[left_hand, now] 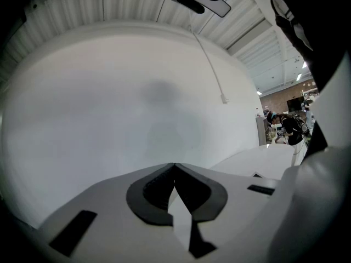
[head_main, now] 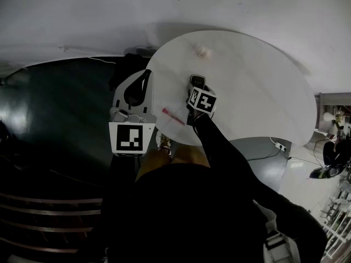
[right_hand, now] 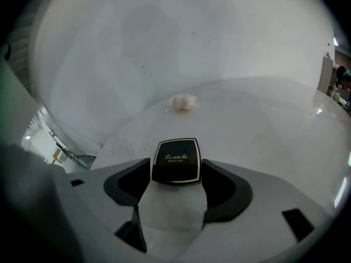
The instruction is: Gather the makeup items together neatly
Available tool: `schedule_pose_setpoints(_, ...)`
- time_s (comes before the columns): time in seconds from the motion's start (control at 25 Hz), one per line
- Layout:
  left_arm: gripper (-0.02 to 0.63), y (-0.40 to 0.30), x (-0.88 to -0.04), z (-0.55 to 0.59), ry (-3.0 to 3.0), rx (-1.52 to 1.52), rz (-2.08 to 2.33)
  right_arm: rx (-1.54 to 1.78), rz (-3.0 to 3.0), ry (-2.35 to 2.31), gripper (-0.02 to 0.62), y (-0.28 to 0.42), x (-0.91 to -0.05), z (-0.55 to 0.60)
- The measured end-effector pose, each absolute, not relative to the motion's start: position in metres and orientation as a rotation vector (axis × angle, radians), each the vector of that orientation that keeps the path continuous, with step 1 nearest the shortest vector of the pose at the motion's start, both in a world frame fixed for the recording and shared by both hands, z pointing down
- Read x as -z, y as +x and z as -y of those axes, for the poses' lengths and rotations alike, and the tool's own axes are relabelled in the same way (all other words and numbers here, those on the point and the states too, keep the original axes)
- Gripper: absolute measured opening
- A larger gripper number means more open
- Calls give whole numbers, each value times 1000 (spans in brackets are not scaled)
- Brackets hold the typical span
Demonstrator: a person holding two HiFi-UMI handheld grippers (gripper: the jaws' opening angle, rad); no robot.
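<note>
Room: plain white wall beyond the compact, dark floor off to its left, cluttered workshop far to its right.
Tabletop (head_main: 258, 92): round, white, smooth, faintly glossy; easy to slide on.
Compact (right_hand: 175, 159): black, square, gold-trimmed, lying flat towards the near edge.
Right claw (right_hand: 175, 173): pads snug against both sides of the compact, at the tips only.
Left claw (left_hand: 174, 166): jaws together, empty, held left of the compact, past the tabletop rim.
Pink stick (head_main: 173, 116): close by, left of the compact and nearer the person.
Pale puff (right_hand: 185, 102): well beyond the compact, alone.
Step, as judged: bringing the compact to the other items.
Doing it well: even squeeze, low level carry or flat slide, set down just beside the pink stick, edges squared, release only once resting.
Risk: shallow tip grip on a hard slick case; likely to twist or pop free.
</note>
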State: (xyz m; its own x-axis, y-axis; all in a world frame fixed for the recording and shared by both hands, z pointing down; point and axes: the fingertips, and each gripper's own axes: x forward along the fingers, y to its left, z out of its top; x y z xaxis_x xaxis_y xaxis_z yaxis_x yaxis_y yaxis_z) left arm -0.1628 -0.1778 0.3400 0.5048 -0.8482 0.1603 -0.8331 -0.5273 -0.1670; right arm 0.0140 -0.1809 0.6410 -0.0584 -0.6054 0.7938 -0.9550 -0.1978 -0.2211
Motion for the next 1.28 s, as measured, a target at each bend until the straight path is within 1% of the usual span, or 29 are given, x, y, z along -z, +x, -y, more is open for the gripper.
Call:
schedule_pose_setpoints(0.24, 15, -159, -342, 179, -2678, 341, -1477, -1031, 1791, 1794, 304, 8, -623, 185)
schedule_pose_setpoints(0.4, 15, -153, -337, 179, -2685, 328, -1442, -887, 1891, 1799, 304, 7, -590, 194)
schedule_pose_setpoints(0.6, 15, -145, -327, 177, -2693, 283, -1401, -716, 2135, 1759, 304, -2, -529, 202)
schedule_pose_setpoints(0.8, 15, -136, -316, 172, -2680, 263, -1347, -466, 2362, 1645, 304, -8, -456, 194)
schedule_pose_setpoints(1.0, 15, -132, -303, 171, -2688, 206, -1324, -234, 2501, 1598, 302, -19, -381, 181)
schedule_pose_setpoints(1.28, 15, -129, -292, 162, -2672, 171, -1285, 57, 2615, 1605, 302, -27, -311, 152)
